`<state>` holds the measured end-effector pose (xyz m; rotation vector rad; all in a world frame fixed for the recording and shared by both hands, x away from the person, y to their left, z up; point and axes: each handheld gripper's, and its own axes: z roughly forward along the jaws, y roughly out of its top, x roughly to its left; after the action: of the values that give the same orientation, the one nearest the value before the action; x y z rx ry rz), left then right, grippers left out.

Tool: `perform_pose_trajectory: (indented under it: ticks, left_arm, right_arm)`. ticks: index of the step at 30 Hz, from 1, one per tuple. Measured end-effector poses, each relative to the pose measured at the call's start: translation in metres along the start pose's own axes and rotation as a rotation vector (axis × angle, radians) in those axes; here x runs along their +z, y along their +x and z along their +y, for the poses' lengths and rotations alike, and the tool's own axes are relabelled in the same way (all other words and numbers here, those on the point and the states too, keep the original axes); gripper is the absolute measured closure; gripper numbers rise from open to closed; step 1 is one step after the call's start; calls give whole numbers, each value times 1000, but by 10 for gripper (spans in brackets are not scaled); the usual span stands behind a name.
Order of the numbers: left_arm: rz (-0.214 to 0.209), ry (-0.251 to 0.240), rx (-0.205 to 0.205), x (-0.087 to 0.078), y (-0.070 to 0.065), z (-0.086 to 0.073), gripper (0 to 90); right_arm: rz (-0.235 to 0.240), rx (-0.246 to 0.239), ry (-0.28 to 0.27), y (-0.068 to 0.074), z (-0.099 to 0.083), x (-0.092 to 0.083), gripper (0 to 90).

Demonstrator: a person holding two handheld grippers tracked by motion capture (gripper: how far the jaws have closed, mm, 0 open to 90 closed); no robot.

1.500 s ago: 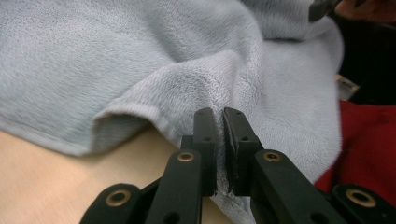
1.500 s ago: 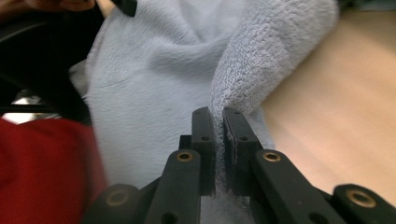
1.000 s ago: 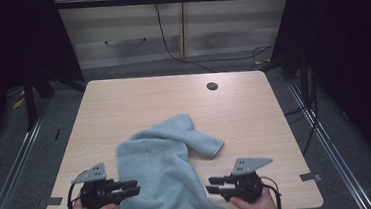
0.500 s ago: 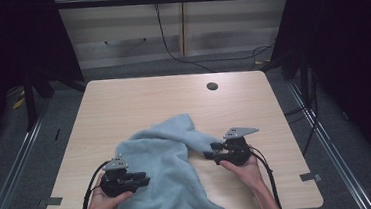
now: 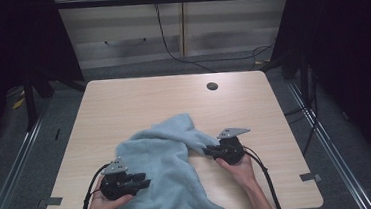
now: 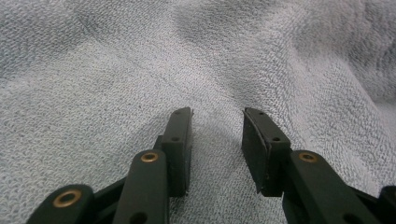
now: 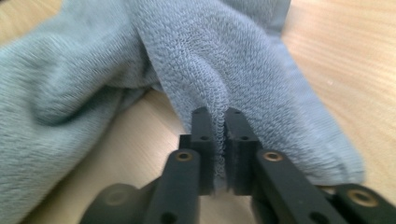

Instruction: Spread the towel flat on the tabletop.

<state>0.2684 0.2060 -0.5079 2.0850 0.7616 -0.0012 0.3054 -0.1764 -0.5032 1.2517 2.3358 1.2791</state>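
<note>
Right gripper [image 7: 219,114]: jaws have just been closing, now clamped on a thin fold at the towel's [image 5: 168,171] right edge, terry pinched between the pads [image 7: 203,144]. In the high view the right gripper [image 5: 211,150] sits on the towel's right side, about mid-table, hand [image 5: 239,168] behind it. Left gripper [image 6: 217,114]: jaws have just been opening, now standing partly apart with a clear gap, tips down on or just over flat towel surface; nothing pinched between them, can't tell if the tips touch the cloth. In the high view the left gripper [image 5: 142,180] is at the towel's left edge near the front of the table [image 5: 123,104], hand [image 5: 103,203] underneath. Towel: light blue, crumpled, lies centre-front on the table, one end bunched toward the middle, the other hanging over the near edge. Count: two grippers, two hands, one towel, one table, one dark round hole [image 5: 212,86] in the tabletop near the far right, well apart from the towel. A cable [image 5: 261,171] trails back from the right gripper, another from the left.
</note>
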Motion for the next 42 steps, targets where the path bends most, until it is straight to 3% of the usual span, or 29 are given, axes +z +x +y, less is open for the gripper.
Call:
perform_pose_trajectory:
  ticks: [4, 11, 15, 17, 19, 24, 26, 28, 31, 32, 34, 39, 42]
  left_arm:
    - [3, 14, 26, -3, -4, -2, 638]
    - [14, 51, 83, -6, -14, -4, 642]
    - [-26, 60, 89, -10, -19, -8, 641]
    - [-46, 73, 114, -10, -25, -10, 641]
    - [-72, 85, 127, -11, -33, -13, 641]
    - [-130, 113, 146, -17, -47, -21, 641]
    - [-140, 115, 141, -19, -50, -22, 641]
    - [-147, 127, 132, -19, -49, -19, 634]
    - [-134, 95, 123, -23, -41, -9, 620]
    - [-127, 63, 108, -25, -35, -2, 615]
    - [-115, 42, 88, -26, -27, 6, 610]
    - [-32, 12, 41, -18, 5, 29, 602]
    - [13, 40, 28, -7, 18, 33, 602]
  right_arm:
    - [16, 20, -66, -4, 10, -22, 863]
    - [-32, 4, -198, -12, 41, -89, 867]
    - [-72, -23, -243, -16, 59, -118, 866]
    - [-88, -26, -252, -18, 65, -122, 865]
    - [-90, -20, -241, -23, 67, -119, 864]
    - [-85, -21, -142, -23, 51, -92, 840]
    - [-80, -19, -103, -22, 43, -83, 792]
    - [-94, -9, -104, -20, 38, -80, 716]
    - [-87, -15, -132, -11, 34, -86, 679]
    - [-71, -20, -146, -7, 33, -88, 689]
    - [-32, -38, -137, 1, 28, -88, 718]
    - [33, -56, -9, 14, 6, -61, 725]
    - [55, -45, 41, 17, -9, -43, 688]
